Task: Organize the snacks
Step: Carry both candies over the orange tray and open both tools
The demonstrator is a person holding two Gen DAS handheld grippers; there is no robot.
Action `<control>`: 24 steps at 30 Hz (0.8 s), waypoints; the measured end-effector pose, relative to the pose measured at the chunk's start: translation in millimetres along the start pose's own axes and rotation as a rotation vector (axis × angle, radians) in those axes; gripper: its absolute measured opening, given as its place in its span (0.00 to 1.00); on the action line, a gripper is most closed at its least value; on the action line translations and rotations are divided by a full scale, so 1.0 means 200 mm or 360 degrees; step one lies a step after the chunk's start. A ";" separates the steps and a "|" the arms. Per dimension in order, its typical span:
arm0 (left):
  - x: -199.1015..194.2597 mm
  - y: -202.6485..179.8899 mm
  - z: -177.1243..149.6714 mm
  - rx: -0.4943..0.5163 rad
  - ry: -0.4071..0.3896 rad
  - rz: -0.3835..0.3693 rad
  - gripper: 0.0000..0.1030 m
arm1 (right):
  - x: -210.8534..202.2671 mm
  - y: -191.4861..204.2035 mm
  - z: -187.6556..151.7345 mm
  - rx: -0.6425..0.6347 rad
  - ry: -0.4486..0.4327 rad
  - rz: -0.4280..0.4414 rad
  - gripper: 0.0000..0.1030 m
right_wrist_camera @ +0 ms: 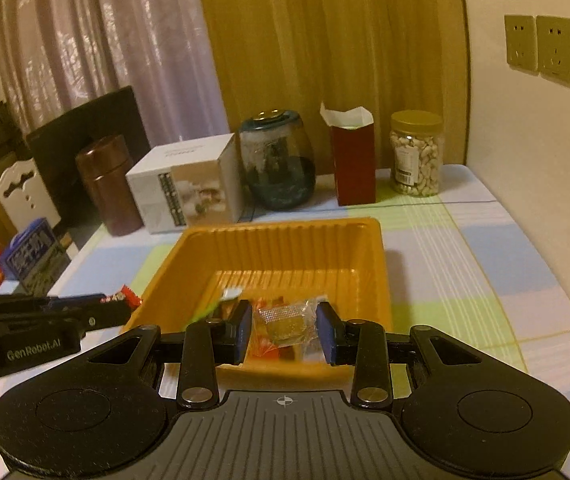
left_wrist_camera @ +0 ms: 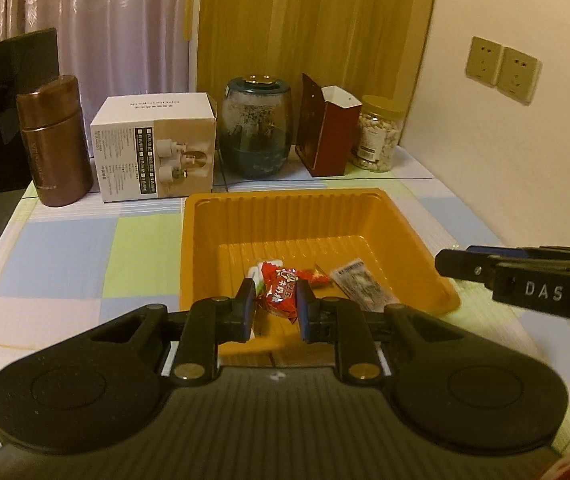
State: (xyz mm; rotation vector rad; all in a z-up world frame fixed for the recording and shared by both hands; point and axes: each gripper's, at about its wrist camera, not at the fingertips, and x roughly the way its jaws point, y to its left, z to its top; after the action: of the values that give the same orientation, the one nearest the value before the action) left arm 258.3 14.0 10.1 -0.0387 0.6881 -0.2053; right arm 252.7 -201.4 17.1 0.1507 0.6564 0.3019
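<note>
An orange plastic tray point(left_wrist_camera: 313, 216) sits on the checked tablecloth; it also shows in the right wrist view point(right_wrist_camera: 285, 240). My left gripper point(left_wrist_camera: 275, 304) is shut on a red snack packet point(left_wrist_camera: 281, 294) above the tray's near edge. A grey-white packet point(left_wrist_camera: 361, 284) and a red-white packet point(left_wrist_camera: 265, 272) lie in the tray. My right gripper point(right_wrist_camera: 284, 326) is shut on a clear wrapped snack point(right_wrist_camera: 285, 322) over the tray's near side. The left gripper appears at the left in the right wrist view point(right_wrist_camera: 109, 312), the red packet point(right_wrist_camera: 125, 296) at its tips.
At the table's back stand a brown canister point(left_wrist_camera: 55, 144), a white box point(left_wrist_camera: 157, 148), a dark glass jar point(left_wrist_camera: 257, 128), an open red carton point(left_wrist_camera: 329, 128) and a nut jar point(left_wrist_camera: 379, 134). The wall with sockets point(left_wrist_camera: 501, 68) is on the right. A chair point(right_wrist_camera: 85, 152) stands left.
</note>
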 end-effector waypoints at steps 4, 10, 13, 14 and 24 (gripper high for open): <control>0.11 0.01 0.03 -0.0009 0.0024 -0.0006 0.18 | 0.09 -0.06 0.04 0.0059 0.0023 -0.0007 0.34; 0.24 -0.01 0.06 -0.0005 0.0030 -0.0048 0.20 | 0.18 -0.12 0.06 0.0142 0.0050 -0.0003 0.34; 0.27 -0.01 0.05 -0.0016 0.0030 -0.0033 0.32 | 0.21 -0.13 0.04 0.0172 0.0069 0.0001 0.34; 0.26 -0.01 0.05 -0.0014 0.0030 -0.0028 0.32 | 0.22 -0.14 0.03 0.0176 0.0076 0.0004 0.34; 0.13 0.10 -0.08 -0.0084 0.0052 0.0076 0.32 | 0.25 -0.14 0.02 0.0182 0.0091 0.0010 0.34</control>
State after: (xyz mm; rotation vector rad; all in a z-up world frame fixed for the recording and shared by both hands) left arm 271.2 29.4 -21.0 -0.0695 0.7261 -0.1420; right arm 299.0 -212.8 -14.5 0.2546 0.7302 0.2756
